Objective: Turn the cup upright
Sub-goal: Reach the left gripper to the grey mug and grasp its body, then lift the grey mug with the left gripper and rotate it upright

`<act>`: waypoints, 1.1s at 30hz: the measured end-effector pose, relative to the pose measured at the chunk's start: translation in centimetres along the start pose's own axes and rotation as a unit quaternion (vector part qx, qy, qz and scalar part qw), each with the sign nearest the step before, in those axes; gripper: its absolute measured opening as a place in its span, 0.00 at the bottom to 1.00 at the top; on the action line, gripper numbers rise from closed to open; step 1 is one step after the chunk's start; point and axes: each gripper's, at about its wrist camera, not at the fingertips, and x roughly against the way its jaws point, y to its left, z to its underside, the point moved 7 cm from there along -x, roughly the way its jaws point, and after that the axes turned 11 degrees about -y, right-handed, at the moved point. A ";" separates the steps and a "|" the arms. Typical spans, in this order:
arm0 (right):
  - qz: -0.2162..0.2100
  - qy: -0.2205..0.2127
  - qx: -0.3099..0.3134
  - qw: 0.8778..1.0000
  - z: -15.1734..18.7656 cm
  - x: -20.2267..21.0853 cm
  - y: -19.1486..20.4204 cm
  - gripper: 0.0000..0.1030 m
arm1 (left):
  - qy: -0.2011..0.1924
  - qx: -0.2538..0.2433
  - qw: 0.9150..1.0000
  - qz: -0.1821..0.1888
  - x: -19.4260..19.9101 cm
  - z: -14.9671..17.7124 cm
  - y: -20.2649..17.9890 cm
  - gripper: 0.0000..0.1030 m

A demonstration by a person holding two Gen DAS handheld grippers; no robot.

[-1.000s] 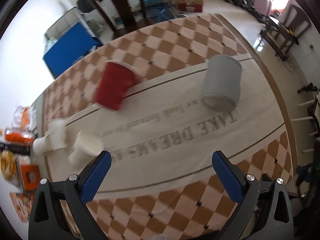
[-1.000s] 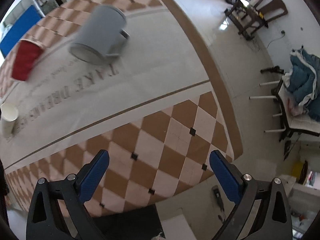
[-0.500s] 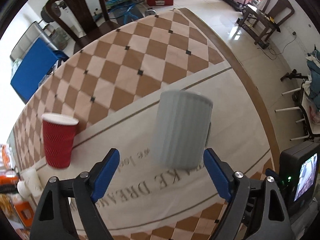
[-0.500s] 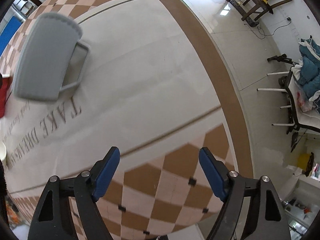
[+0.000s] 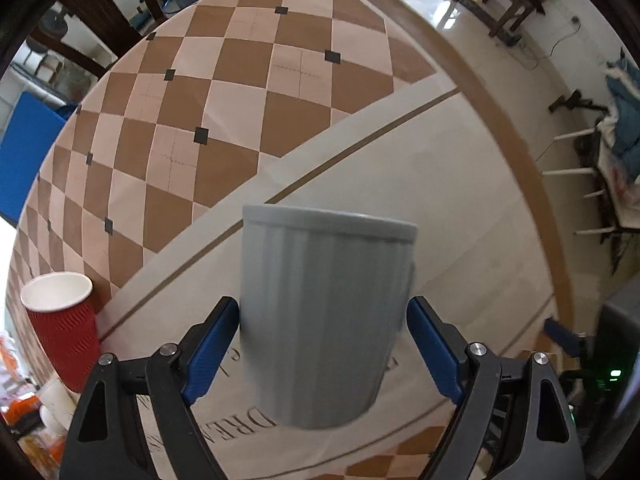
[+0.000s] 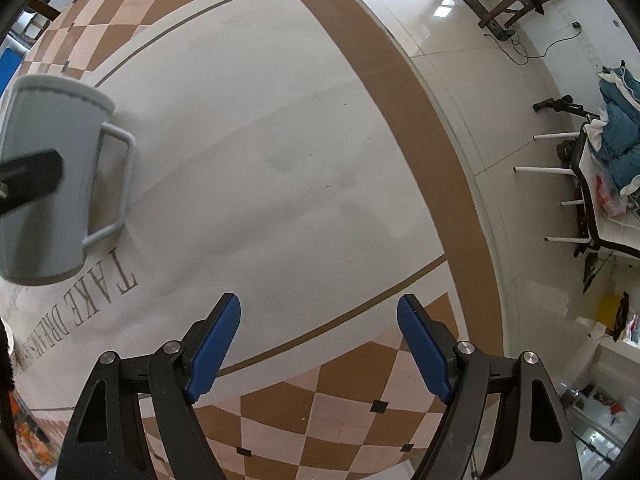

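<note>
A grey ribbed cup (image 5: 324,312) with a side handle stands upside down on the cream table runner, base up. My left gripper (image 5: 323,320) is open with its blue pads on either side of the cup body, close to its walls. In the right wrist view the cup (image 6: 44,184) is at the far left, its handle (image 6: 116,184) toward the right, and a black finger of the left gripper (image 6: 30,178) crosses it. My right gripper (image 6: 318,336) is open and empty, hovering over the runner to the right of the cup.
A red paper cup (image 5: 66,324) stands upright at the left of the table. White paper cups (image 5: 52,404) lie beyond it at the left edge. The table edge (image 6: 420,128) curves on the right, with chairs and floor past it.
My left gripper has moved forward so the grey cup now sits between its pads. My right gripper has shifted a little closer to the table. The cup has stayed upside down.
</note>
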 end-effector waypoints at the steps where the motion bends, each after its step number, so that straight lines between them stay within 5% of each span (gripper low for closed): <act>1: 0.001 0.001 -0.001 1.000 -0.7 -0.9 -0.7 0.80 | 0.001 0.001 1.000 -0.001 -0.2 0.0 0.1 0.82; 20: -0.005 -0.005 0.008 1.000 -0.6 -1.8 -1.6 0.80 | -0.035 0.094 0.995 -0.011 4.0 6.0 6.5 0.80; 33: -0.024 -0.012 0.039 0.999 3.7 2.4 2.0 0.80 | -0.054 0.237 0.970 0.020 11.2 16.8 12.2 0.80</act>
